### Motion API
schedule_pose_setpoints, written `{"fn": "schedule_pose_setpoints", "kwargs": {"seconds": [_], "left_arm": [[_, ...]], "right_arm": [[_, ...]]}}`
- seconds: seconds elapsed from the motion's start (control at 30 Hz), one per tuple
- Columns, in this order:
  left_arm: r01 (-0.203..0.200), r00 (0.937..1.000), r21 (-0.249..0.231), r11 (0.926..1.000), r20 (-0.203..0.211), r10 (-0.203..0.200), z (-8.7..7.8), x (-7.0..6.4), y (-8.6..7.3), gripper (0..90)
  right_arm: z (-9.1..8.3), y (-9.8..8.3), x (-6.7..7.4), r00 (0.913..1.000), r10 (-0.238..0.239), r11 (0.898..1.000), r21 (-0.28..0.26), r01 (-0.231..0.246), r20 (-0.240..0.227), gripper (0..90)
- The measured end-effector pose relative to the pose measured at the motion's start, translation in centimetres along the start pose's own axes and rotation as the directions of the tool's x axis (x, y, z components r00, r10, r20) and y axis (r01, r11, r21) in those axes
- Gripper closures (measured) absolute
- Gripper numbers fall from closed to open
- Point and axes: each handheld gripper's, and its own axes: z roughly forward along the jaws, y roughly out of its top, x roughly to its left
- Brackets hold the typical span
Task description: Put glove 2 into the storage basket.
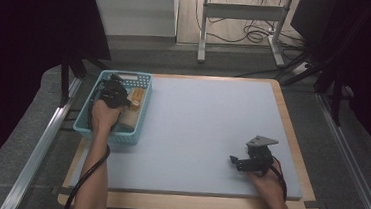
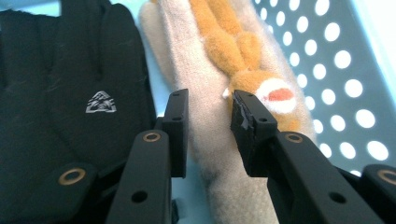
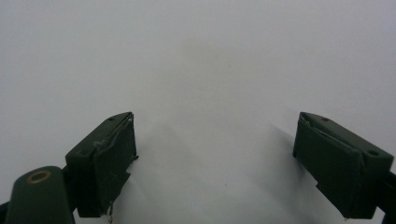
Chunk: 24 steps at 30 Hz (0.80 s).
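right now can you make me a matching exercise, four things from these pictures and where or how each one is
Things:
1. turquoise perforated plastic basket
2. cream and orange plush toy
3. black fabric glove
4. right claw

States:
a. jaws wide apart over the bare white table top
b. lies in the basket beside the plush toy
c. stands at the table's left edge
d. pinched between the left claw's jaws

Pairs: 1-c, 2-d, 3-b, 4-a

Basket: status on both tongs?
Left tongs shut on cream sock in basket. Right tongs open, empty. Black glove alongside.
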Motion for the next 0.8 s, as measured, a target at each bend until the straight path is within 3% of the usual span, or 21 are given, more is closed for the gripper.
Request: {"fn": "schedule_pose_setpoints", "kwargs": {"seconds": [0.23, 0.43, 0.6, 0.8], "left_arm": [[0.028, 0.9977, -0.034, 0.9990, -0.061, -0.030, -0.6, 1.2, -0.6, 51.0], [-0.006, 0.9947, -0.084, 0.9964, -0.103, -0.003, -2.1, 1.6, -1.1, 31.0], [-0.023, 0.9993, -0.150, 0.9884, -0.033, 0.018, -3.2, 1.3, -1.4, 17.0], [-0.037, 0.9982, -0.203, 0.9786, 0.040, 0.046, -4.1, 0.5, -2.1, 7.3]], "right_arm": [[0.0, 0.0, 0.0, 1.0000, 0.000, 1.000, 0.000, 0.000, 0.000, 12.9], [0.0, 0.0, 0.0, 1.0000, 0.000, 1.000, 0.000, 0.000, 0.000, 12.9], [0.0, 0.0, 0.0, 1.0000, 0.000, 1.000, 0.000, 0.000, 0.001, 12.9], [0.0, 0.0, 0.0, 1.0000, 0.000, 1.000, 0.000, 0.000, 0.001, 12.9]]}}
